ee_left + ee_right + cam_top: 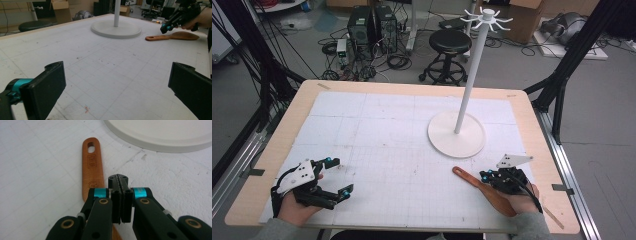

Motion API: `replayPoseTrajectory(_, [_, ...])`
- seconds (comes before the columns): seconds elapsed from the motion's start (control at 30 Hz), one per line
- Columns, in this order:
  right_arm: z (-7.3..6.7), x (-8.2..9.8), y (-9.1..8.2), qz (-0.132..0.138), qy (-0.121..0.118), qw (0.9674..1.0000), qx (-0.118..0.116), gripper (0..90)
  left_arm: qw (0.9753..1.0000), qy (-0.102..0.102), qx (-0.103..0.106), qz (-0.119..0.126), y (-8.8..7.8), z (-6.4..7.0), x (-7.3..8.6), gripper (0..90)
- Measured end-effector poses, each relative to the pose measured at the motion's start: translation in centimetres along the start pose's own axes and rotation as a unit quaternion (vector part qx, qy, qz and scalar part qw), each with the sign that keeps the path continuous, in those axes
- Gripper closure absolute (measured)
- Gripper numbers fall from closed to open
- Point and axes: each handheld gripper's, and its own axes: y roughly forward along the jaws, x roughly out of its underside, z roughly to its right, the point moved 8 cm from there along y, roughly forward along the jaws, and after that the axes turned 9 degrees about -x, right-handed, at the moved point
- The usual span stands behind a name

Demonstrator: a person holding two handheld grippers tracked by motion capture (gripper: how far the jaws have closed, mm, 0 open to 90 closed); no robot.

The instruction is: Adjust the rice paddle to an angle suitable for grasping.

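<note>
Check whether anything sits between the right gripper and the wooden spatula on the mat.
Nothing visible does. The right gripper, jaws shut, hangs just above the brown wooden spatula lying flat on the white gridded mat. The white round-based hook stand sits farther back, clear of both.

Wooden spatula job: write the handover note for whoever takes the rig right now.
Left hand-held gripper: jaws wide open, empty, near the table's front left corner.
Right hand-held gripper: jaws shut with nothing between them, above the wooden spatula, beside its handle; whether it touches cannot be told.
The spatula lies flat on the white mat, front right, its hanging hole toward the hook stand, whose round base sits just beyond.
Done: nothing gripped or lifted.
Left: probably open the right one, grasp the handle, lift it; hanging it on a hook looks likely.
</note>
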Motion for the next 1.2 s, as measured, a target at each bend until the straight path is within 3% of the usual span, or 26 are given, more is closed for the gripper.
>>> replayPoseTrajectory(0.27, [-0.3, -0.1, 1.1, -0.025, -0.014, 0.9994, -0.02, 89.5, 1.0, -0.002, -0.007, 0.0, -0.5, -0.2, 0.1, 1.8])
replayPoseTrajectory(0.4, [-1.2, -0.4, 1.6, -0.025, -0.024, 0.9985, -0.043, 89.4, 1.0, -0.001, -0.007, -0.003, -0.5, -0.2, 0.2, 1.8])
replayPoseTrajectory(0.83, [-2.5, -0.8, 2.3, -0.034, -0.047, 0.9963, -0.063, 89.5, 1.0, 0.001, -0.006, -0.005, -0.4, -0.2, 0.3, 1.8])
replayPoseTrajectory(0.97, [-3.2, -0.9, 2.5, -0.037, -0.06, 0.9942, -0.08, 89.5, 1.0, 0.001, -0.006, -0.006, -0.4, -0.1, 0.3, 1.8])
replayPoseTrajectory(1.2, [-3.7, -1.1, 2.8, -0.047, -0.07, 0.9936, -0.075, 89.5, 1.0, 0.001, -0.006, -0.004, -0.4, -0.2, 0.3, 1.8])
